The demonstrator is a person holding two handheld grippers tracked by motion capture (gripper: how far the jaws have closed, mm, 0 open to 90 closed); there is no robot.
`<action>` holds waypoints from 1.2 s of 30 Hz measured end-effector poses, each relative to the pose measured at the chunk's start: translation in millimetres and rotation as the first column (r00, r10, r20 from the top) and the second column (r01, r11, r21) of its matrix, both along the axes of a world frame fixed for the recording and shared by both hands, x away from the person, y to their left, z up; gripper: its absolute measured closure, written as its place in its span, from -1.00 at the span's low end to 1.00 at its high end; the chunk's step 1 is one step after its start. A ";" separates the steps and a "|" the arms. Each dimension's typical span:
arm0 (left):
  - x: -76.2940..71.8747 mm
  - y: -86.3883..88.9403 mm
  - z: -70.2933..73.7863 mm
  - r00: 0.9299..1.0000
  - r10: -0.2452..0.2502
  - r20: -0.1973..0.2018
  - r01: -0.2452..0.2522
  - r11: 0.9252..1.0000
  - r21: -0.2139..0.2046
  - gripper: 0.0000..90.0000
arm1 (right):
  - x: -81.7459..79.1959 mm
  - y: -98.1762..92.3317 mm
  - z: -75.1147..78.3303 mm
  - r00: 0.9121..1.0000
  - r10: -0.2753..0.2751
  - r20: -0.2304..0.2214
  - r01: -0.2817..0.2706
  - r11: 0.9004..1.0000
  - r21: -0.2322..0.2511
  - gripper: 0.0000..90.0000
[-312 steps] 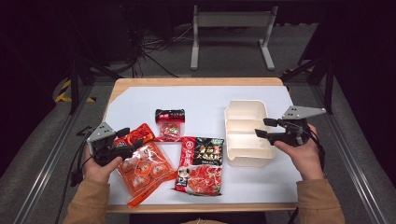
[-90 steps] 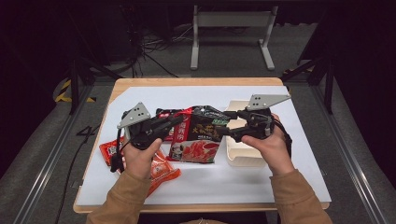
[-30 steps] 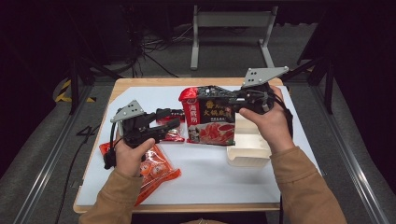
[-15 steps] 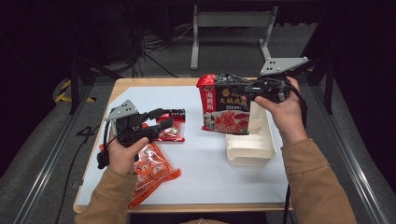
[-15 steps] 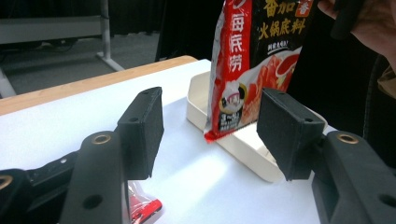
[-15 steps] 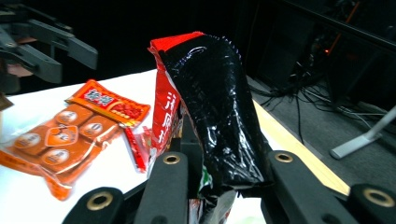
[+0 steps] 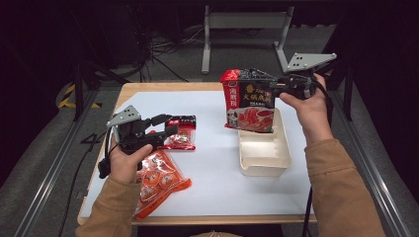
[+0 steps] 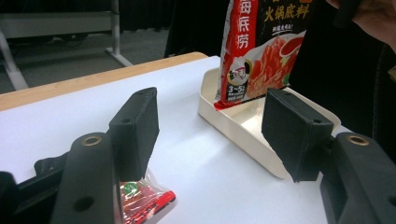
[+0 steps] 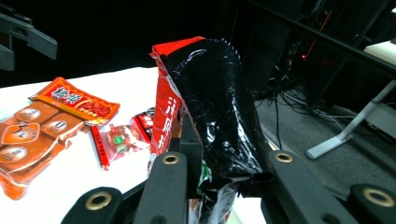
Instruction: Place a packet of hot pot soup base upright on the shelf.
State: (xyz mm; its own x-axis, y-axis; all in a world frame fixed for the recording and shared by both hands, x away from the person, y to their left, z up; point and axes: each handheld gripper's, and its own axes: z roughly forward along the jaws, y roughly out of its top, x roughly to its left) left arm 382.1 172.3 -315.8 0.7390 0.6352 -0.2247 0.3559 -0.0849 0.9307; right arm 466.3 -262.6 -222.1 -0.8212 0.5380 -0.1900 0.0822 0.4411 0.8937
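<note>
A red and black hotpot seasoning bag (image 7: 248,100) hangs upright over the far end of the cream tray (image 7: 264,157). My right gripper (image 7: 274,89) is shut on the bag's top right edge. In the right gripper view the bag (image 9: 210,102) rises between the jaws of the right gripper (image 9: 222,164). My left gripper (image 7: 165,125) hovers at the table's left above a small red packet (image 7: 181,134). Its jaws have just been opening and hold nothing. In the left gripper view the left gripper (image 8: 214,117) faces the bag (image 8: 261,51) and the tray (image 8: 236,122).
An orange snack packet (image 7: 160,178) lies at the front left under my left hand, also the orange packet (image 9: 37,126) beside the small red packet (image 9: 122,138). A white mat (image 7: 217,182) covers the wooden table (image 7: 163,87). A metal stand (image 7: 245,22) and cables sit behind.
My right gripper has carried the bag to the right and farther back, over the tray. The left gripper's jaws stand wider apart; that hand has hardly moved.
</note>
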 end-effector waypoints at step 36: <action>3.0 3.6 -4.9 1.000 0.017 -0.024 -0.017 1.000 0.004 -0.23 | 40.1 -30.3 -30.8 0.997 -0.048 0.062 0.049 0.999 -0.011 0.68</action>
